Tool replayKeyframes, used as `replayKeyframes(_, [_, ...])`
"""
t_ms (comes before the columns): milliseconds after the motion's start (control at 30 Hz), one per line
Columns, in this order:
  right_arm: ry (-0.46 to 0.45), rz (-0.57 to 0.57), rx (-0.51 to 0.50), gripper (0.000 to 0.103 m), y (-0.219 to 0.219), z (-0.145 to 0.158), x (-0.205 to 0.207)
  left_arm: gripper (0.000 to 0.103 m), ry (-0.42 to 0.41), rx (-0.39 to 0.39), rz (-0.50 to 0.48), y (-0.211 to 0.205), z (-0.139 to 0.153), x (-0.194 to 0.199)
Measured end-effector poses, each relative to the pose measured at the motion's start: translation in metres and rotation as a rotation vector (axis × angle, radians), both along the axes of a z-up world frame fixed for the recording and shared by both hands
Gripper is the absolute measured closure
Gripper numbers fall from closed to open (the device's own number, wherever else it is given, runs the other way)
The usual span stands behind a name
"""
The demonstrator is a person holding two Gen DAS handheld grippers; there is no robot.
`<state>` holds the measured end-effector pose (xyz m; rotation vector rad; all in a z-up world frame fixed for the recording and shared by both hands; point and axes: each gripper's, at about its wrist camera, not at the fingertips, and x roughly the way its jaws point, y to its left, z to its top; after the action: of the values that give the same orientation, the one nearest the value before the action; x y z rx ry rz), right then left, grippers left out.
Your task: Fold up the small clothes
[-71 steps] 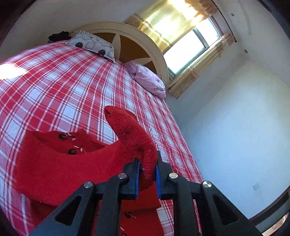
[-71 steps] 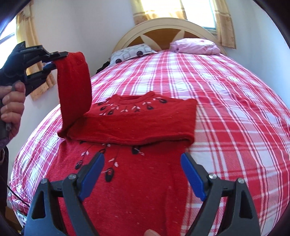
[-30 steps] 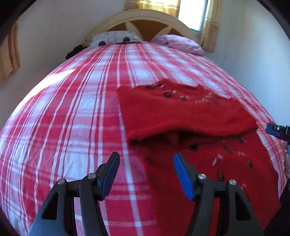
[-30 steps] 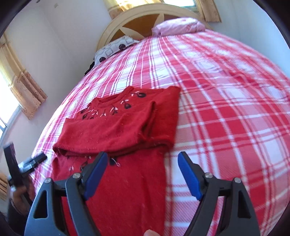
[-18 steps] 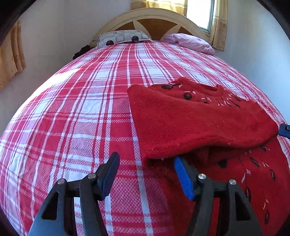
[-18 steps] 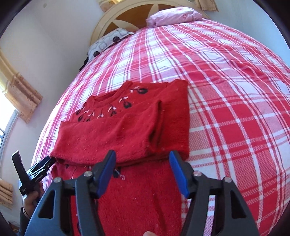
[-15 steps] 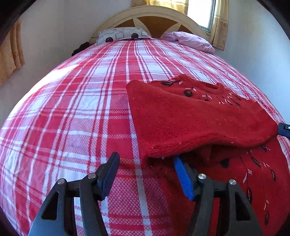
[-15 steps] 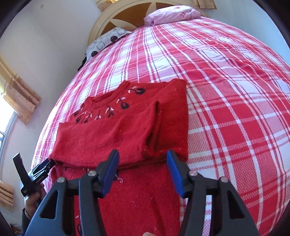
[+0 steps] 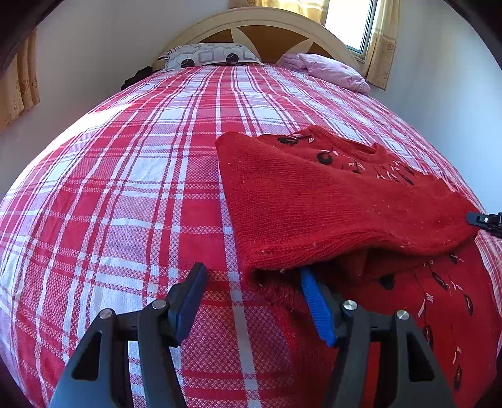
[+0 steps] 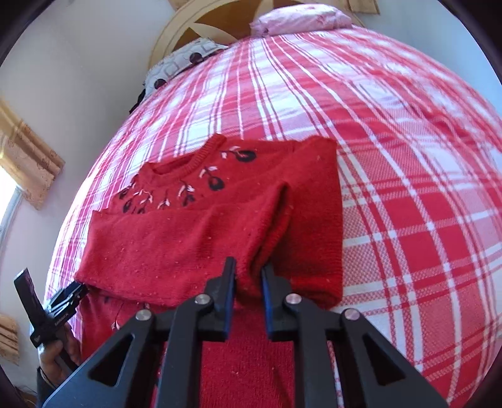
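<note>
A small red knitted sweater [image 9: 329, 201] with dark cherry embroidery lies on the plaid bed, both sleeves folded across its chest; it also shows in the right wrist view [image 10: 194, 238]. My left gripper [image 9: 251, 282] is open, its jaws straddling the sweater's left edge at the sleeve fold, the blue pad [image 9: 317, 307] tucked under the folded sleeve. My right gripper [image 10: 248, 276] is shut on the folded sleeve's cuff end near the sweater's right side. The left gripper also shows at the left edge of the right wrist view [image 10: 67, 298].
The bed has a red and white plaid cover [image 9: 125, 188]. A patterned pillow [image 9: 207, 56] and a pink pillow [image 9: 326, 70] lie by the arched headboard [image 9: 263, 28]. White walls flank both sides. A curtained window [image 9: 354, 22] is at the back right.
My left gripper let go of the sleeve, laid across the chest, then moved to the sweater's left edge. My right gripper closed on the sleeve's cuff end.
</note>
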<state>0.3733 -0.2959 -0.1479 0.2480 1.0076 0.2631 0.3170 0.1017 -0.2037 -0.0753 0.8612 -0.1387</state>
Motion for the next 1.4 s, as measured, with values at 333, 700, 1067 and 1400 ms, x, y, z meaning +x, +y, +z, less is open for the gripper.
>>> replayKeyframes(333, [-0.075, -0.047, -0.040, 0.088, -0.016, 0.020, 0.005, 0.040, -0.006, 0.003, -0.010, -0.001, 0.001, -0.001])
replayKeyframes(700, [-0.038, -0.057, -0.085, 0.084, -0.027, -0.018, 0.009, 0.040, -0.155, -0.094, 0.020, 0.007, 0.049, -0.023])
replayKeyframes(1067, [-0.053, -0.063, -0.091, 0.055, -0.024, -0.009, 0.000, 0.040, -0.165, -0.005, -0.144, -0.057, 0.071, 0.010])
replayKeyframes(1400, [-0.176, 0.160, -0.002, 0.038, 0.046, 0.032, -0.054, 0.040, -0.123, -0.086, 0.108, 0.025, 0.044, 0.019])
